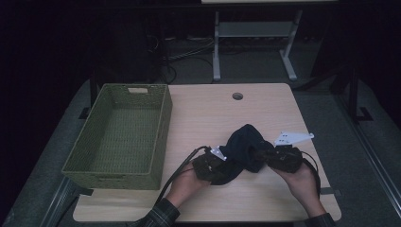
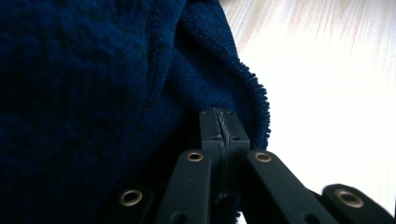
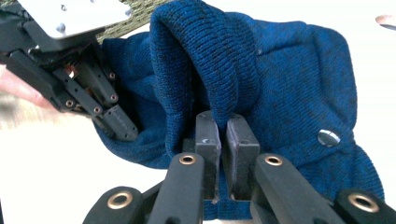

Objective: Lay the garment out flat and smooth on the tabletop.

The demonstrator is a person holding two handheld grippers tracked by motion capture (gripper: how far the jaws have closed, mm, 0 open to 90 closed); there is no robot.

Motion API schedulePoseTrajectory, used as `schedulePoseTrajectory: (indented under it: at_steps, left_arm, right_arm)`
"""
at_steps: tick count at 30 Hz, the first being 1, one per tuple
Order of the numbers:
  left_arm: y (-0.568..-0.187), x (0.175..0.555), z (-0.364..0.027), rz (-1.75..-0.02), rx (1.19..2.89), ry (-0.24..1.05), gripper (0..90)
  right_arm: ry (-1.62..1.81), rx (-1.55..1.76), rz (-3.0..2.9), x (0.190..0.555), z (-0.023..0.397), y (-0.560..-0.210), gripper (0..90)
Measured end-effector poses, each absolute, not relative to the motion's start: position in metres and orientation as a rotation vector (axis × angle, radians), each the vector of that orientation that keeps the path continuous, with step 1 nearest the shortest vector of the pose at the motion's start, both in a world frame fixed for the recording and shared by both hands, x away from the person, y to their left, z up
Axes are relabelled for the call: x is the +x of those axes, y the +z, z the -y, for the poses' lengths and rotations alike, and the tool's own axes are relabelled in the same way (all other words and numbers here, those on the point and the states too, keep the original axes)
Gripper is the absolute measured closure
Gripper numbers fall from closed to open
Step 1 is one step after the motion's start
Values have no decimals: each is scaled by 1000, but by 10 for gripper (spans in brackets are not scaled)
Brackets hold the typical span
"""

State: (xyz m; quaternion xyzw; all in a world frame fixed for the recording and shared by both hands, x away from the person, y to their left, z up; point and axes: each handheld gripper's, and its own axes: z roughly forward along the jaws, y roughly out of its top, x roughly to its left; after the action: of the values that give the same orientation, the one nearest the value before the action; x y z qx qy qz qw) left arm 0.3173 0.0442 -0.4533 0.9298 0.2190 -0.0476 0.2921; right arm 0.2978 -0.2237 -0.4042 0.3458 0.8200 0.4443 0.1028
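We see a dark blue knitted garment (image 1: 243,147) lying bunched on the near part of the wooden table (image 1: 203,113), between the two hands of the person. The left gripper (image 2: 219,126) has its jaws pressed together on an edge of this garment, with the fabric caught between the pads. The right gripper (image 3: 226,140) is clamped on a thick ribbed fold of the same garment (a small shiny button (image 3: 328,137) shows on the fabric close beside it). In the right gripper view we see also the left gripper at the left side, touching the cloth. A green woven basket (image 1: 163,123) stands on the left part of the table, apart from the garment.
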Motion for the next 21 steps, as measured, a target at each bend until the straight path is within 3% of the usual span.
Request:
schedulePoseTrajectory:
  at_steps: [21]
  left_arm:
    - [-453, 317, -44, -584, 2474, -122, 900]
  right_arm:
    - [1273, 1015, -2388, 348, 205, -373, 870]
